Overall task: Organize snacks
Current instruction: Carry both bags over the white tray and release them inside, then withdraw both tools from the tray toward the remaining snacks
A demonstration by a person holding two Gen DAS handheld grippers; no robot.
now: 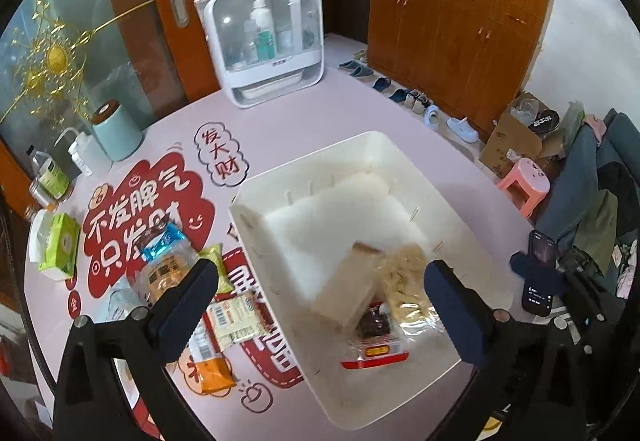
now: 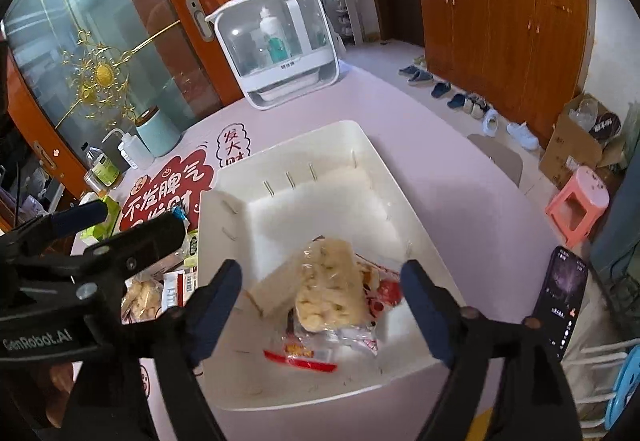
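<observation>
Inside the white bin (image 2: 224, 217) on your bench (image 1: 320, 121), a clear bag of pale snacks (image 2: 330, 287), a tan block-shaped pack (image 1: 347, 289) and a red-trimmed packet (image 2: 304, 355) lie piled at its near end. Your left gripper (image 1: 318, 291) and right gripper (image 2: 322, 305) hang above them, jaws released, nothing gripped. Left of the bin more snack packets (image 1: 236, 315) crowd the bench; right of it lies a phone (image 2: 562, 303).

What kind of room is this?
Probably the entrance area of someone's home: shoes are lined up beside wooden cupboards, and a table holds a bin of snacks.
</observation>
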